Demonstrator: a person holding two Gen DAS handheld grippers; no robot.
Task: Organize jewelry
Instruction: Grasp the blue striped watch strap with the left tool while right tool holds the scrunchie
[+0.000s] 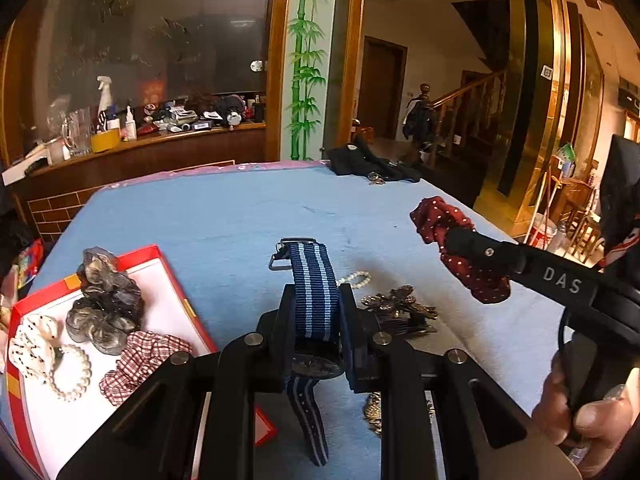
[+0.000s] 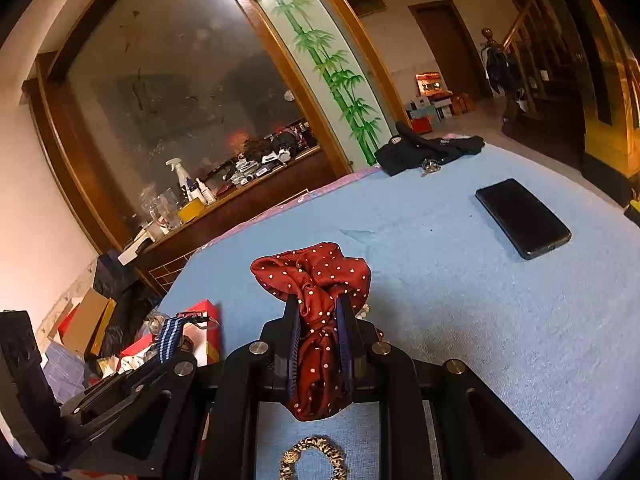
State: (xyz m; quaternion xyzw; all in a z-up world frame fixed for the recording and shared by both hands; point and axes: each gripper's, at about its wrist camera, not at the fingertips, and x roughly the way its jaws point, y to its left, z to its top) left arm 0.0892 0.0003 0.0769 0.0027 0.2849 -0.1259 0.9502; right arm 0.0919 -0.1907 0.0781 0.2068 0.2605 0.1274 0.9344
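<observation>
Striped navy nylon marks the watch [image 1: 311, 300] clenched in the left gripper [image 1: 312, 320], while the right gripper [image 2: 318, 332] pinches the red dotted scrunchie [image 2: 316, 280]; both should travel toward the red tray [image 1: 160, 254] at nine o'clock and release low over its white lining.

A black phone [image 2: 523, 218] lies on the blue tablecloth [image 2: 480, 300]. Dark clothing [image 2: 428, 148] sits at the far edge. A spray bottle [image 1: 105, 96] stands on the cluttered counter [image 1: 140, 148].

Navy watch strap [image 1: 311, 296] showing pale-blue stripes; scrunchie [image 2: 320, 280] showing dark red, white dots; box [image 1: 168, 276] showing red rim; tablecloth [image 1: 224, 216] showing light blue.
</observation>
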